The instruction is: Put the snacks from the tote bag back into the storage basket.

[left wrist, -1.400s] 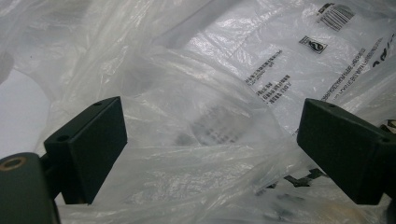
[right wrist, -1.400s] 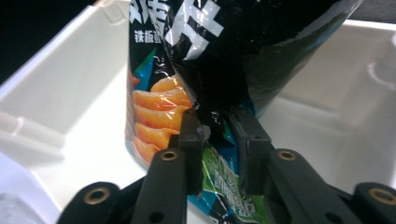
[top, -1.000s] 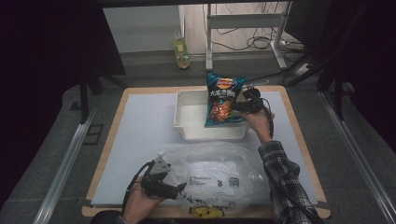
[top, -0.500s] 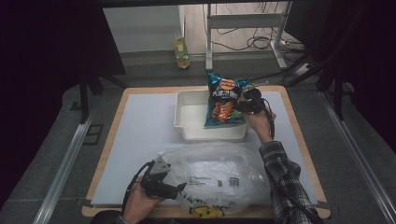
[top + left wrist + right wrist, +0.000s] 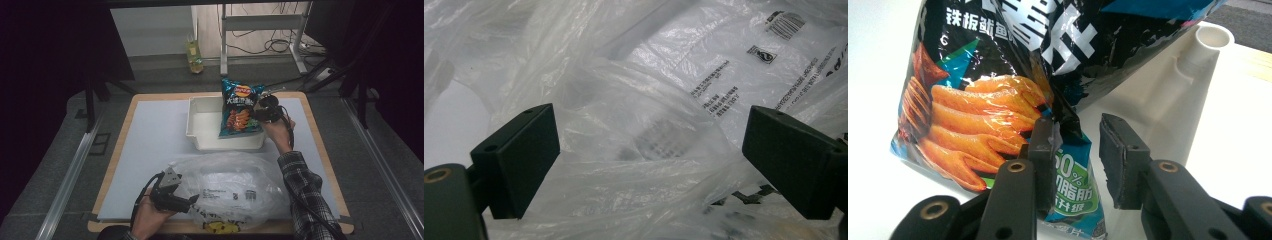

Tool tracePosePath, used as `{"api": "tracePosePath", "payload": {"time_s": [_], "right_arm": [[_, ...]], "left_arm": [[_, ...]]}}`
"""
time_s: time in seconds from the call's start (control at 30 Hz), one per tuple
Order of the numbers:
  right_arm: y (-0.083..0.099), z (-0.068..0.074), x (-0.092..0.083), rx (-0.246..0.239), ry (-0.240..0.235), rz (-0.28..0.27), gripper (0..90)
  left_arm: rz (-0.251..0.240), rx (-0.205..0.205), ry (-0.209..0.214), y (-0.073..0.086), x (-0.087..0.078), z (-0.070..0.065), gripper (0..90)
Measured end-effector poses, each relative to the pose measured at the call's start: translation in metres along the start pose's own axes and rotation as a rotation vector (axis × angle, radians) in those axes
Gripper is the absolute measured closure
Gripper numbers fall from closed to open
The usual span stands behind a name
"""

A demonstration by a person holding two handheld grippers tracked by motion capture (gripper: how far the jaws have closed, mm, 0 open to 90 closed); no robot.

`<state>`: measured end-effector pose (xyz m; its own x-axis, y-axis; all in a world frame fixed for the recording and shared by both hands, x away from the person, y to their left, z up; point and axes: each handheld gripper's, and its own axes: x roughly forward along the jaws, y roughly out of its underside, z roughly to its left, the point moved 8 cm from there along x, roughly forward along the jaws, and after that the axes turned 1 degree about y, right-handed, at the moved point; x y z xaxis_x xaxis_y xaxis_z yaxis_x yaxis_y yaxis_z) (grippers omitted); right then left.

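Note:
A blue bag of crisps (image 5: 239,107) stands upright in the white tray (image 5: 196,131), leaning at its right end. My right gripper (image 5: 261,111) is at the bag's right edge. In the right gripper view the bag (image 5: 983,100) has its side seam between the jaws of that gripper (image 5: 1078,131). One pad touches the seam and the other stands off it. These jaws have just been closing. My left gripper (image 5: 192,201) rests at the left side of a crumpled clear plastic bag (image 5: 235,185). Its jaws (image 5: 649,135) are wide apart with loose plastic (image 5: 634,100) between them.
The tray sits at the back of a white mat (image 5: 150,140) on a wooden table. The tray's corner post (image 5: 1213,37) is just right of the crisps. Something yellow (image 5: 217,227) lies under the plastic bag at the front edge. A bottle (image 5: 194,52) stands on the floor beyond.

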<state>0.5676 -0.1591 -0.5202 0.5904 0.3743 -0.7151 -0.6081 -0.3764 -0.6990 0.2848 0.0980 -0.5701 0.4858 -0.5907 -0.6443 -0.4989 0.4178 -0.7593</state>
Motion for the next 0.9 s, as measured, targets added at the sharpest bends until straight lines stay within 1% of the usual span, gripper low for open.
{"api": "tracePosePath", "payload": {"time_s": [0.07, 0.17, 0.23, 0.37, 0.43, 0.53, 0.63, 0.7, 0.9], "right_arm": [[0.000, 0.001, -0.001, 0.002, -0.002, -0.004, 66.2], [-0.002, 0.002, -0.003, 0.013, -0.018, -0.015, 64.7], [-0.003, 0.003, -0.005, 0.006, -0.021, -0.019, 63.5], [-0.002, 0.005, -0.007, 0.011, -0.032, -0.020, 61.5], [-0.001, 0.005, -0.007, 0.018, -0.047, -0.022, 60.2], [0.001, 0.007, -0.008, 0.010, -0.056, -0.020, 58.3], [0.000, 0.008, -0.010, 0.011, -0.062, -0.034, 56.3], [0.000, 0.009, -0.011, 0.003, -0.067, -0.038, 55.1], [0.000, 0.014, -0.013, -0.012, -0.076, -0.031, 50.1]], "left_arm": [[-0.007, 0.001, 0.002, -0.001, -0.001, 0.000, 7.7], [-0.022, 0.002, 0.004, -0.002, -0.002, -0.001, 7.6], [-0.027, 0.001, 0.006, -0.003, -0.002, -0.001, 7.5], [-0.037, 0.004, 0.012, -0.004, -0.003, -0.002, 7.4], [-0.042, 0.003, 0.017, -0.004, -0.004, -0.002, 7.3], [-0.049, 0.000, 0.023, -0.005, -0.004, -0.003, 7.1], [-0.046, -0.004, 0.020, -0.005, -0.005, -0.002, 6.8], [-0.050, -0.012, 0.022, -0.006, -0.005, -0.002, 6.9], [-0.069, -0.019, 0.018, -0.007, -0.009, 0.000, 6.6]]}}
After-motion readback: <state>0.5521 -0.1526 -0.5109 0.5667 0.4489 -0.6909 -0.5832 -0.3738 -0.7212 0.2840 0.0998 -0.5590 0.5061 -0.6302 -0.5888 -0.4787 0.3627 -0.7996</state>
